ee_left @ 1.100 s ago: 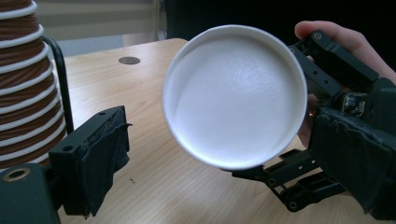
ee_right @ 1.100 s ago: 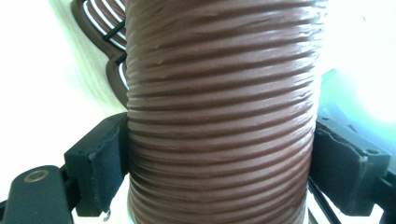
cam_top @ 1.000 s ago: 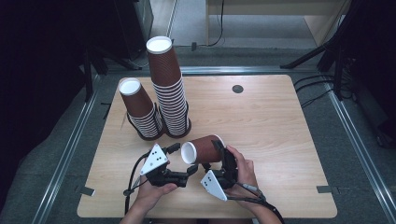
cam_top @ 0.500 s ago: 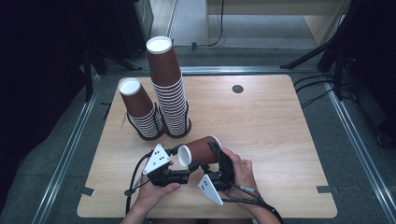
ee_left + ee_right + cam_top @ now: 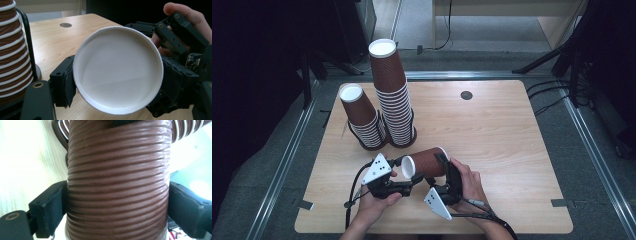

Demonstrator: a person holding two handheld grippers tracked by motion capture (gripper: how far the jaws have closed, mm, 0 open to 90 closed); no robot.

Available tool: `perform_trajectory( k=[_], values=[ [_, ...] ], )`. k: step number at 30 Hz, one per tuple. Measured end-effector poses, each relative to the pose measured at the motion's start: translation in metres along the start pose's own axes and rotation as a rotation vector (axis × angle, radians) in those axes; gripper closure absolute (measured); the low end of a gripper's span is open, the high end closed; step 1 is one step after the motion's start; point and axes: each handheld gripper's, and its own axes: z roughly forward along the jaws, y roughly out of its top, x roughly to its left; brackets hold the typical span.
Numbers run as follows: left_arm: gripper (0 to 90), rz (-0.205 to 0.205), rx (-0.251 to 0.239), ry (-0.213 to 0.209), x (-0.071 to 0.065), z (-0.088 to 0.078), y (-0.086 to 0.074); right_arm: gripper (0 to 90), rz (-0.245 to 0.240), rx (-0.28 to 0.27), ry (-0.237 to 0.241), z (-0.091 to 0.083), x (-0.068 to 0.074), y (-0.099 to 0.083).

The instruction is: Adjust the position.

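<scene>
Brown ribbed paper cup (image 5: 424,162), one, lying sideways above the counter (image 5: 512,145), clamped in both the left gripper (image 5: 411,181) and right gripper (image 5: 443,170); left fingers just closed. Cup stacks: two, tall stack (image 5: 393,97), short stack (image 5: 363,120). No legible writing.

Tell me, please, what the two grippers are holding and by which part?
Both hold one brown paper cup lying sideways: the left gripper pinches its white rim, the right gripper clamps its ribbed wall.

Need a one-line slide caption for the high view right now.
Both tools, left and right, grip one brown ribbed paper cup on its side above the wooden table, near two cup stacks.
</scene>
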Motion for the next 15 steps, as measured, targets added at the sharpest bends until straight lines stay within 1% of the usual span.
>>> perform_trajectory(
  k=[1,2,3,5,8,11,12,13,14,15],
  values=[
    [23.2,0.0,0.0,0.0,0.0,0.0,0.0,6.3,0.0,0.0,0.0,0.0,0.0,0.0],
    [23.2,-0.012,-0.009,-0.005,0.002,-0.002,0.0,2.9,0.016,0.008,0.007,0.0,0.0,0.0],
    [23.2,-0.022,-0.014,-0.009,0.004,-0.003,0.001,0.9,0.022,0.008,0.008,0.0,-0.001,-0.001],
    [23.3,-0.03,-0.023,-0.007,0.006,-0.005,0.001,0.0,0.043,0.004,0.011,-0.002,-0.004,-0.004],
    [23.3,-0.025,-0.027,-0.001,0.006,-0.004,0.0,0.0,0.085,0.007,0.024,-0.005,-0.008,-0.008],
    [23.3,-0.022,-0.034,0.011,0.006,-0.003,0.0,0.0,0.108,0.007,0.021,-0.008,-0.012,-0.01],
    [23.3,-0.022,-0.034,0.011,0.006,-0.003,0.0,0.0,0.108,0.007,0.021,-0.008,-0.012,-0.01],
    [23.3,-0.018,-0.041,0.021,0.006,-0.003,0.0,0.0,0.149,0.018,0.005,-0.009,-0.016,-0.012],
    [23.3,-0.018,-0.041,0.021,0.006,-0.003,0.0,0.0,0.176,0.02,-0.002,-0.01,-0.018,-0.013],
    [23.3,-0.023,-0.057,0.033,0.008,-0.005,-0.001,0.0,0.206,0.023,-0.006,-0.011,-0.021,-0.013]
  ],
)
